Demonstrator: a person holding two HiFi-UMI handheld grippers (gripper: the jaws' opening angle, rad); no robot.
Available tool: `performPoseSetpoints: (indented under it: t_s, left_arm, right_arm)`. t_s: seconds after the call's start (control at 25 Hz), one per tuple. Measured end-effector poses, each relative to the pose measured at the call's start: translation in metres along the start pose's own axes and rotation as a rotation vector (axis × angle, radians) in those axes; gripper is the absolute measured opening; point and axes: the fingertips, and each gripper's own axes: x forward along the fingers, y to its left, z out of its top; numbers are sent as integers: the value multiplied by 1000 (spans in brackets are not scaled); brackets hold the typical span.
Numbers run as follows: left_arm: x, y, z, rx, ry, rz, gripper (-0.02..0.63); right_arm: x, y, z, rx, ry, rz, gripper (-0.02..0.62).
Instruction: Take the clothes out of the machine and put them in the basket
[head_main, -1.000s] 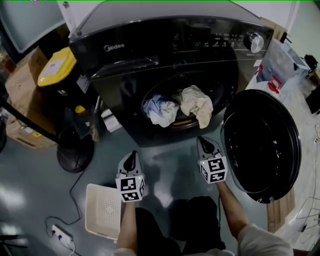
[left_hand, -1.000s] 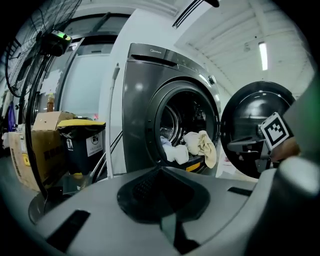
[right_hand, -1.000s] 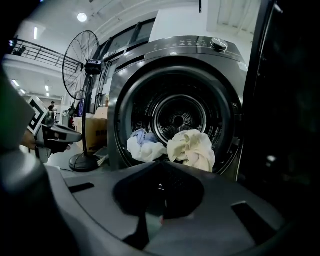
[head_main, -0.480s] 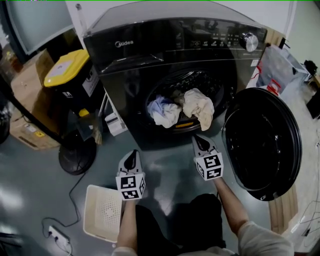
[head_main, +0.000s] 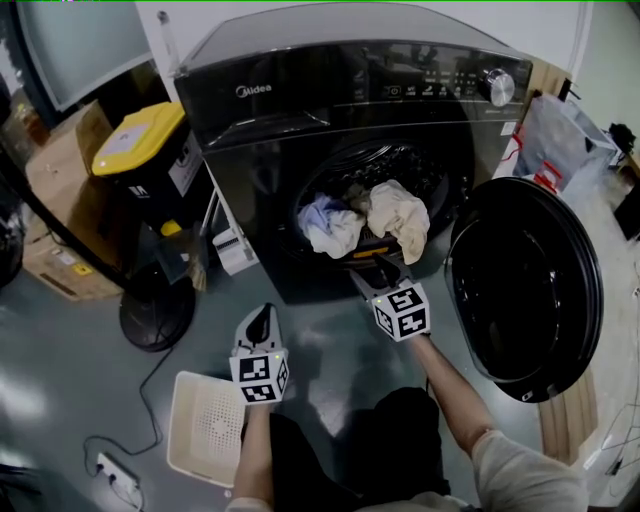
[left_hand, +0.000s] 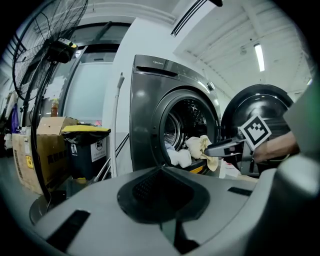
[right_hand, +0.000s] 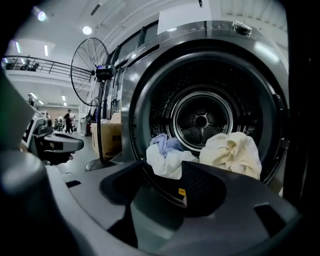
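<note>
cream cloth (head_main: 400, 215) lies in the drum (right_hand: 201, 120); right gripper (head_main: 375, 266) jaws just opening (empty), left gripper (head_main: 260, 316) jaws together.

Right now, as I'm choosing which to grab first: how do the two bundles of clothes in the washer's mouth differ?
The cream bundle lies at the right; the white-and-blue bundle lies at the left. The cream bundle looks bigger and drapes lower over the lip of the drum than the white-and-blue bundle. Both are crumpled and sit at its front.
</note>
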Motion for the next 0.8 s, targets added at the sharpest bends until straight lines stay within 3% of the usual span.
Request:
performPoseSetpoints:
  t_s: [0.28, 0.56, 0.8]
  left_arm:
    - [-4, 1, 3, -5, -6, 8, 18]
    - [-6, -4, 0, 23, 2, 7, 18]
    - [-12, 3, 0, 28, 9, 28, 18]
  right_arm:
    - [47, -3, 14, 90, -38, 28, 404]
    - [95, -19, 27, 216, -25, 19, 426]
    - [130, -29, 20, 250, 29, -18, 428]
